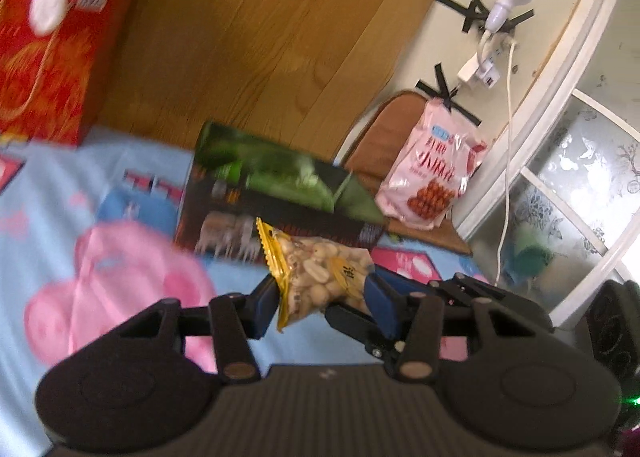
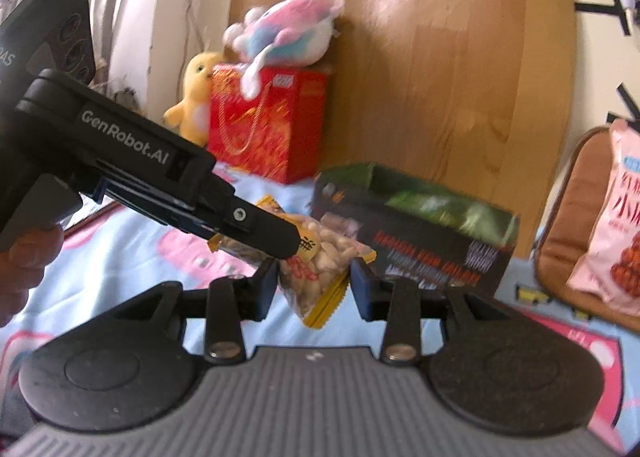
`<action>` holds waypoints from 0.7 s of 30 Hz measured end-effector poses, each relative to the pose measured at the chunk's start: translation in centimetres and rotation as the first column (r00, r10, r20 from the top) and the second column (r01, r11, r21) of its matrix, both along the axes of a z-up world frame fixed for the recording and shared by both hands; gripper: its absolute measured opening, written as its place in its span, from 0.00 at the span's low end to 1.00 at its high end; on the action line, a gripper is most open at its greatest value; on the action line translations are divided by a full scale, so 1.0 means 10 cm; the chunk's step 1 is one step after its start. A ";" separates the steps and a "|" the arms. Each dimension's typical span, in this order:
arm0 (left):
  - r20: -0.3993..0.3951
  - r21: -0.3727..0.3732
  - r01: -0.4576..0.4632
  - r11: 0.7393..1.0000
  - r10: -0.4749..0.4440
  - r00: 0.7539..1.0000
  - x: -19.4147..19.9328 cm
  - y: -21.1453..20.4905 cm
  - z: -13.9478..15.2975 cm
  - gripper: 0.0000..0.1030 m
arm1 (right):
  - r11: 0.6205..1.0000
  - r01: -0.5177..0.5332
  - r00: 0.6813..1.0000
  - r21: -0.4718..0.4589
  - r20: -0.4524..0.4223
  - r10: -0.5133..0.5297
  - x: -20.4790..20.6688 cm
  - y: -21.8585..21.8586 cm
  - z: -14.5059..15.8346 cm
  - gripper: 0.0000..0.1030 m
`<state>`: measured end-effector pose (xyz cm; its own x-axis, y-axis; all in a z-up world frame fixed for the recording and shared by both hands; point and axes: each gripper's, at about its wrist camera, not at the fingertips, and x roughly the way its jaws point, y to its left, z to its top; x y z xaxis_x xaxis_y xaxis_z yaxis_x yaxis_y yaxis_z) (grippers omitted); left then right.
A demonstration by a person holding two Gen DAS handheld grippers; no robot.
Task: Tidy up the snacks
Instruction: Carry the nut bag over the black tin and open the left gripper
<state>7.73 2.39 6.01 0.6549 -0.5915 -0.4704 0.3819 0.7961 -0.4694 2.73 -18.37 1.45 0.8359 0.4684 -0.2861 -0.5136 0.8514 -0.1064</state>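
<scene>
A clear, yellow-edged bag of peanuts (image 1: 320,277) hangs above the bed between both grippers. My left gripper (image 1: 322,297) is shut on the bag; in the right wrist view it (image 2: 280,241) reaches in from the left and pinches the bag (image 2: 324,261). My right gripper (image 2: 314,287) has its blue-padded jaws on either side of the bag's lower end, with a small gap showing, so I cannot tell whether it grips. An open black-and-green box (image 1: 276,193) (image 2: 412,233) lies on the bed just beyond the bag.
A pink snack bag (image 1: 432,173) (image 2: 612,233) rests on a brown cushion (image 1: 384,125) at the right. A red gift box (image 2: 268,121) with plush toys (image 2: 288,29) stands at the back left by the wooden headboard (image 1: 260,37). The bedsheet (image 1: 100,257) is blue and pink.
</scene>
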 end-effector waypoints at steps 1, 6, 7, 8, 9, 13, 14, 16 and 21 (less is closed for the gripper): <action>0.010 0.001 0.002 1.000 -0.002 1.000 0.07 -0.02 0.04 0.46 | 1.000 0.007 1.000 -0.001 0.013 -0.007 0.06 -0.01 0.04 0.41; 0.031 0.002 -0.006 1.000 0.006 1.000 0.54 -0.10 0.19 0.46 | 0.999 0.033 0.998 -0.006 0.052 -0.033 0.45 -0.04 0.20 0.41; 0.032 0.006 -0.010 1.000 0.010 0.999 0.63 -0.12 0.20 0.46 | 0.999 0.037 0.998 0.002 0.045 -0.037 0.56 -0.06 0.22 0.41; 0.030 0.007 -0.016 1.000 0.016 0.999 0.73 -0.15 0.20 0.45 | 0.999 0.041 0.999 0.012 0.032 -0.042 0.67 -0.07 0.25 0.41; 0.029 0.009 -0.021 1.000 0.021 0.999 0.83 -0.17 0.20 0.45 | 0.999 0.046 0.999 0.021 0.020 -0.046 0.76 -0.08 0.26 0.41; 0.006 0.009 -0.036 0.999 0.036 0.999 1.13 -0.21 0.13 0.45 | 0.997 0.066 0.998 0.037 -0.022 -0.065 1.11 -0.10 0.27 0.41; -0.002 0.006 -0.039 0.999 0.039 0.999 1.20 -0.22 0.11 0.45 | 0.997 0.071 0.997 0.033 -0.027 -0.071 1.18 -0.09 0.26 0.41; -0.019 0.007 -0.050 0.999 0.050 0.999 1.30 -0.23 0.05 0.45 | 0.996 0.084 0.996 0.024 -0.035 -0.083 1.27 -0.07 0.22 0.42; -0.039 0.051 -0.111 0.992 0.113 0.993 1.48 -0.26 -0.10 0.48 | 0.992 0.119 0.991 0.036 -0.064 -0.117 1.42 -0.06 0.14 0.48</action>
<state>22.48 -0.24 4.96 0.6953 -0.4907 -0.5251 0.2697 0.8554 -0.4422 16.96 -19.01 2.80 0.8673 0.3796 -0.3220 -0.4139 0.9093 -0.0427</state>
